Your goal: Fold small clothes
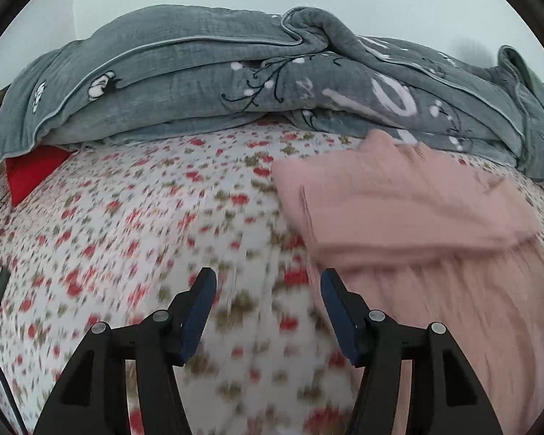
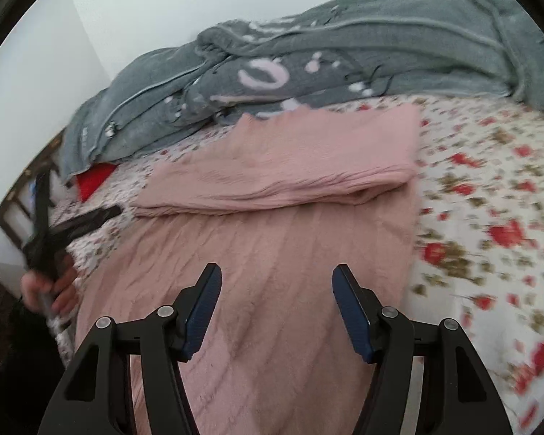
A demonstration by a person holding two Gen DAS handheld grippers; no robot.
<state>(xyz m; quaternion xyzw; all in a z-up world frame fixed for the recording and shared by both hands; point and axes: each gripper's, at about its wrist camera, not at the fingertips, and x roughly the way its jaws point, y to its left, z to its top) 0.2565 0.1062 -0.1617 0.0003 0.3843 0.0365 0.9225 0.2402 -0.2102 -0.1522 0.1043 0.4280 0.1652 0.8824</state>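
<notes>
A pink ribbed garment (image 2: pixel 272 224) lies on the flowered bedsheet (image 2: pixel 489 199), its far part folded back over itself into a thick band (image 2: pixel 283 166). My right gripper (image 2: pixel 276 272) stands open above the garment's near part, nothing between its fingers. In the left wrist view the same pink garment (image 1: pixel 417 210) lies to the right. My left gripper (image 1: pixel 268 275) stands open over the bare flowered bedsheet (image 1: pixel 145 217), just left of the garment's edge, and holds nothing. The left gripper, blurred, shows at the left edge of the right wrist view, held by a hand (image 2: pixel 50 290).
A rumpled grey quilt (image 1: pixel 235 72) with white patterns is piled along the far side of the bed against a pale wall. A red cloth (image 1: pixel 32 170) peeks from under its left end. A dark wooden bed frame (image 2: pixel 14 214) shows at the left.
</notes>
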